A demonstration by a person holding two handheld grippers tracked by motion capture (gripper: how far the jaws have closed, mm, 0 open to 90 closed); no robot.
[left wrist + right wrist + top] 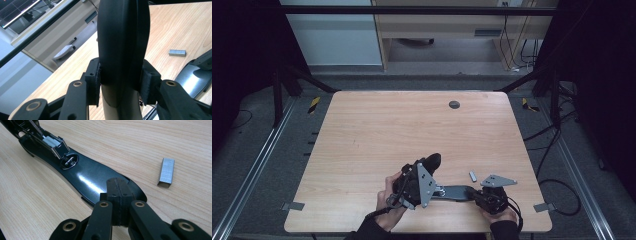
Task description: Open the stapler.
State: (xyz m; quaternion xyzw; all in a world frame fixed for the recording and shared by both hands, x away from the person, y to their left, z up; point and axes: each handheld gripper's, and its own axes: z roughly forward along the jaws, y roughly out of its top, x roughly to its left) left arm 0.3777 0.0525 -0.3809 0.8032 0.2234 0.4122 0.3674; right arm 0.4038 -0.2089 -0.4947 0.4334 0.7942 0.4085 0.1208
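A black stapler lies swung open near the table's front edge. My left gripper (122, 82) is shut on its raised top arm (122, 37), with the pads pressed on both sides; in the high view that arm (430, 163) points up and away from the left gripper (414, 182). The flat base (85, 176) rests on the wood, and the metal magazine (53, 143) stands open over the anvil. My right gripper (117, 192) is shut, jaws together with nothing between them, tips on the base's near end (457, 192). A strip of staples (166, 171) lies loose beside the base.
The wooden table (412, 125) has a dark round grommet (454, 104) near its far edge. The staple strip (472, 176) sits just beyond the right gripper (477, 196). Black frame rails and cables run along both sides of the table.
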